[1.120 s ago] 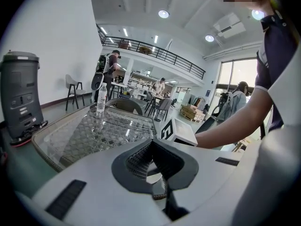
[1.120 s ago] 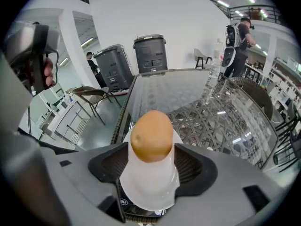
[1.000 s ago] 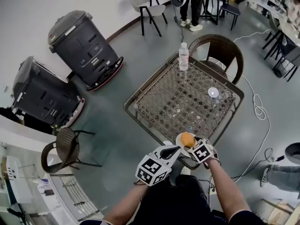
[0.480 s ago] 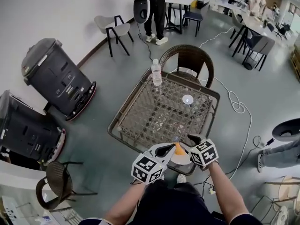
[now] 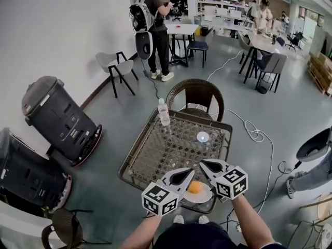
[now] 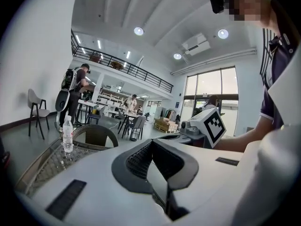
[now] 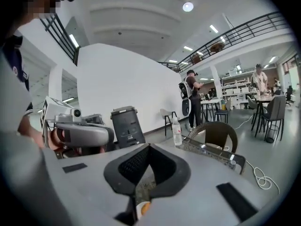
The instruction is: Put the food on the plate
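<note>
At the lower centre of the frame, the orange food (image 5: 195, 187) is sitting on the plate (image 5: 208, 197) at the desk (image 5: 171, 149) edge, between both tips. The right hand-held gripper (image 5: 203, 164) jaws have just been closing on nothing, and the left hand-held gripper (image 5: 190, 172) is keeping jaws together too

One wicker surface (image 5: 155, 154) carried one plate (image 5: 206, 195), one orange piece of food (image 5: 195, 188), one water bottle (image 5: 163, 112) and one small round disc (image 5: 203, 137). There were two tools: the left tool (image 5: 190, 173) and the right tool (image 5: 204, 164), whose jaws had just closed with nothing between them. Around stood two wicker chairs (image 5: 199, 95) (image 5: 65, 227), one pale chair (image 5: 116, 64) and two dark grey machines (image 5: 59, 118) (image 5: 26, 175). One white cable (image 5: 253, 134) lay on the floor. Two people (image 5: 153, 14) (image 5: 262, 17) stood far off.
</note>
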`<control>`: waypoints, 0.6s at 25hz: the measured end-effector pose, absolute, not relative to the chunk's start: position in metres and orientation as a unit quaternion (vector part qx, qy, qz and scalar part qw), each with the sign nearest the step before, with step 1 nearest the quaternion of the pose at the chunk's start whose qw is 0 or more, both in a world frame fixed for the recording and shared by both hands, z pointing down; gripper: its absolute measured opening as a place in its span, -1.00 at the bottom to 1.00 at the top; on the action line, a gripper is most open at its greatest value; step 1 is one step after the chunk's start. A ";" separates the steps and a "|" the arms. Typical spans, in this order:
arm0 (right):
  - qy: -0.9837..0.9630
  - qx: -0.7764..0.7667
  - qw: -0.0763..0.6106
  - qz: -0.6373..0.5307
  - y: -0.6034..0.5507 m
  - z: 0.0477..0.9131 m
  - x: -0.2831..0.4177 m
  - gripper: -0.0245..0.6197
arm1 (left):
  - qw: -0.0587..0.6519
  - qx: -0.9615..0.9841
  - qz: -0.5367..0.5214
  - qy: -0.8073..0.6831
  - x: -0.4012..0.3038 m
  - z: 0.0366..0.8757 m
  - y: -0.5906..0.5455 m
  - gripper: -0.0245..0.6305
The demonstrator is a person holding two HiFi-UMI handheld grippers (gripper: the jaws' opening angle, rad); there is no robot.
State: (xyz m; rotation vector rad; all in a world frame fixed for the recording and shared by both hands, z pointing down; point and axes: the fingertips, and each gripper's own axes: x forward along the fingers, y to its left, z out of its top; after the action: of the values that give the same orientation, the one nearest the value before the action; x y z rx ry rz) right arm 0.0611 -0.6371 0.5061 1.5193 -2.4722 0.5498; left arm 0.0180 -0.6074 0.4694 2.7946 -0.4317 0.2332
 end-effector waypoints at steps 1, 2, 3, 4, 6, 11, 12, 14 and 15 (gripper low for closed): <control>-0.835 0.514 0.089 0.174 -0.638 0.498 0.062 -0.90 | 0.146 0.975 0.077 -0.149 0.020 0.463 -0.608 -0.90; -0.837 0.516 0.089 0.158 -0.638 0.490 0.061 -0.91 | 0.141 0.976 0.074 -0.147 0.022 0.458 -0.608 -0.90; -0.839 0.517 0.091 0.139 -0.638 0.482 0.060 -0.91 | 0.137 0.977 0.071 -0.147 0.022 0.453 -0.609 -0.90; -0.842 0.518 0.090 0.122 -0.638 0.473 0.058 -0.91 | 0.134 0.978 0.067 -0.147 0.023 0.449 -0.610 -0.90; -0.849 0.515 0.073 0.097 -0.637 0.455 0.055 -0.91 | 0.127 0.979 0.060 -0.146 0.024 0.440 -0.611 -0.90; -0.870 0.486 0.031 0.077 -0.631 0.413 0.041 -0.91 | 0.115 0.982 0.043 -0.145 0.025 0.419 -0.612 -0.90; -0.872 0.484 0.028 0.072 -0.630 0.407 0.039 -0.91 | 0.113 0.982 0.040 -0.145 0.024 0.416 -0.611 -0.90; -0.873 0.482 0.021 0.066 -0.629 0.399 0.037 -0.91 | 0.109 0.983 0.037 -0.145 0.022 0.411 -0.611 -0.90; -0.874 0.482 0.018 0.064 -0.629 0.397 0.036 -0.91 | 0.107 0.983 0.036 -0.146 0.021 0.409 -0.611 -0.90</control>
State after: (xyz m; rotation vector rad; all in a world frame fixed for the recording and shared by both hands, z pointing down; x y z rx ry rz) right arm 0.0361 -0.6295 0.3971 1.4971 -2.7125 0.1998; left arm 0.0211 -0.6113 0.4095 2.8938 -0.4297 0.1064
